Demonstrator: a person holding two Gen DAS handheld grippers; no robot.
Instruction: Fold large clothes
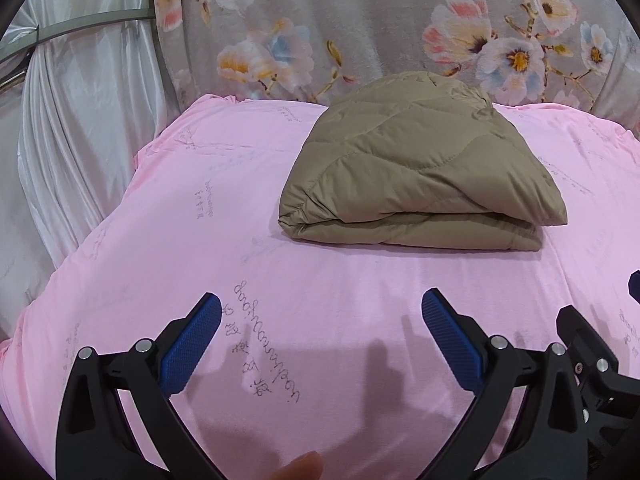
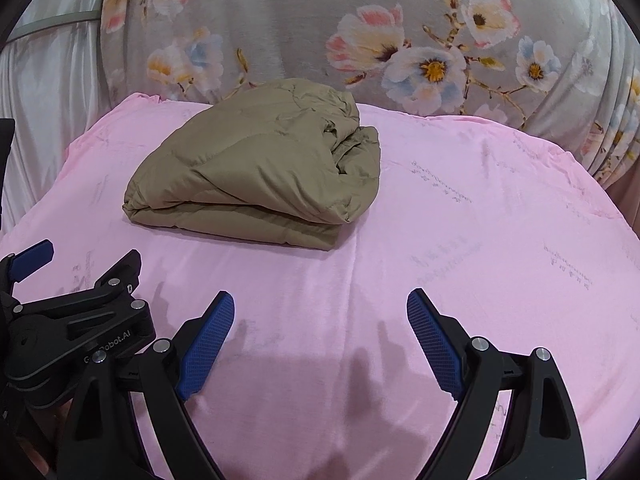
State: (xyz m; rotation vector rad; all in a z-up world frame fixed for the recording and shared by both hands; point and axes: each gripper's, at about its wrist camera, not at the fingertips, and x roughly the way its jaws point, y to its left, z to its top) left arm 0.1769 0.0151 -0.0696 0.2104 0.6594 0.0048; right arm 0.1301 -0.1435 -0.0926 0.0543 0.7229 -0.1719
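**Folded khaki quilted garment on a pink bed, both grippers wide and empty**

A bed covered in a pink sheet [image 1: 360, 264] fills both views; the sheet carries faint grey printed script and small characters. Behind the bed hangs a grey floral fabric [image 1: 380, 28] with large pink, white and blue blossoms, and to the far left of it a white satin curtain [image 1: 80, 128] falls in long folds, crossed by a grey band.

The khaki quilted garment [image 1: 420, 168] lies toward the far side of the bed, close to the floral fabric. It is folded into a thick, roughly rectangular bundle, with stacked layers showing along its near edge. In the right wrist view its right end is looser, with crumpled folds bunched there [image 2: 352, 148].

The left gripper [image 1: 320, 312] hovers over bare pink sheet, well short of the garment. Its blue-padded fingers [image 1: 192, 348] stand wide apart with nothing between them. A fingertip of the person [image 1: 300, 466] shows at the bottom edge of that view.

The right gripper [image 2: 320, 312] is likewise over bare sheet on the near side of the garment, its blue pads [image 2: 436, 348] spread wide and holding nothing. The two grippers sit just beside each other: the black frame of the left one shows at the lower left of the right wrist view [image 2: 80, 320], and part of the right one shows at the lower right of the left wrist view [image 1: 592, 356]. Their shadows fall on the sheet beneath them.
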